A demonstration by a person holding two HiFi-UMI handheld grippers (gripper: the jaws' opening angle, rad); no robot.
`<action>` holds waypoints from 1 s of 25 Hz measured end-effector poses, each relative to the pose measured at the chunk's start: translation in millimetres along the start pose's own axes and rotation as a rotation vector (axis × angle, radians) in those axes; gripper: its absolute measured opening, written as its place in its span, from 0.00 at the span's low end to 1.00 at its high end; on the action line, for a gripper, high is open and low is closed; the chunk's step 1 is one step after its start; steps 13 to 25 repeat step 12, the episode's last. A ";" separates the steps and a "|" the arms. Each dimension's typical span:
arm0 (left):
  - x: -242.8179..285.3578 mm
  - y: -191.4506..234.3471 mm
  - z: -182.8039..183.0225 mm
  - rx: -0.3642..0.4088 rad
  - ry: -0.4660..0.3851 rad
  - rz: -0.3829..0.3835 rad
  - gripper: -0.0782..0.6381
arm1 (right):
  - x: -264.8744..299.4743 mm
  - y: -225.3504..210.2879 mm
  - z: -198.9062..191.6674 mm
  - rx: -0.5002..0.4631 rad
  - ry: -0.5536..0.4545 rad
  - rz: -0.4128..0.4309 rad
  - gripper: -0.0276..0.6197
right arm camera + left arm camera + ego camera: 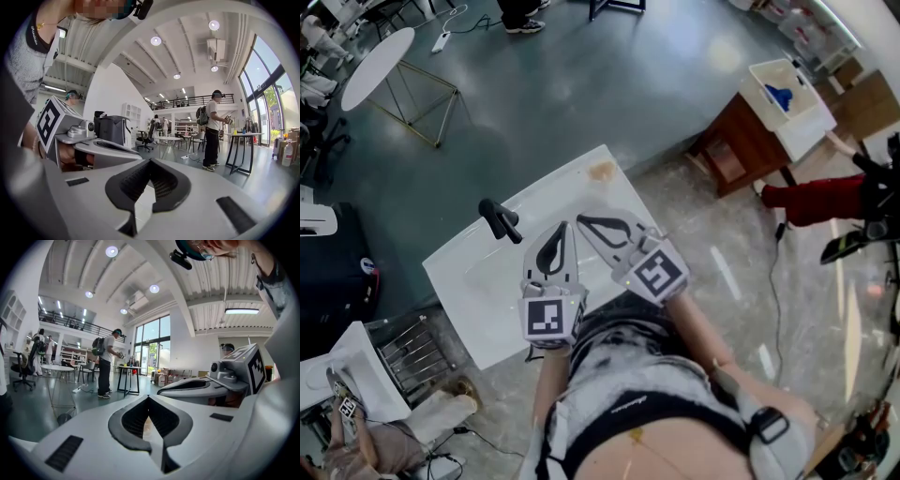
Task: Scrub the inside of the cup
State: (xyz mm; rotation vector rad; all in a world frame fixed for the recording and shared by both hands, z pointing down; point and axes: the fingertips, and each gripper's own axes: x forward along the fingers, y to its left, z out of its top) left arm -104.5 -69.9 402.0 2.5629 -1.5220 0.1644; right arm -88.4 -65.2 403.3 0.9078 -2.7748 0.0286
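No cup shows in any view. In the head view my left gripper (pixel 561 232) and my right gripper (pixel 586 221) hover side by side over a white sink (pixel 478 291) with a black faucet (pixel 500 220). Both point away from me, tips close together. The left gripper (pixel 148 397) has its jaws shut with nothing between them, and the right gripper's body (pixel 197 387) lies just to its right. The right gripper (pixel 150 160) is likewise shut and empty, with the left gripper (pixel 101 150) beside it. A small brownish thing (pixel 602 170) sits on the sink's far corner.
A wire rack (pixel 408 352) stands left of the sink, and a wooden cabinet with a white bin (pixel 769 112) to the right. Farther off are a round white table (pixel 375 66), a dark table (pixel 127 378) and a standing person (pixel 107 364).
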 end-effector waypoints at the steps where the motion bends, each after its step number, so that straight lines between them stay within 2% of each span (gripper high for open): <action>1: 0.4 -0.2 -0.2 0.000 0.003 0.000 0.11 | 0.3 -0.2 -0.6 0.001 0.003 0.003 0.04; 25: 7.9 -1.3 -2.4 0.022 0.012 0.004 0.11 | -0.1 -9.0 -4.0 0.003 0.008 -0.002 0.04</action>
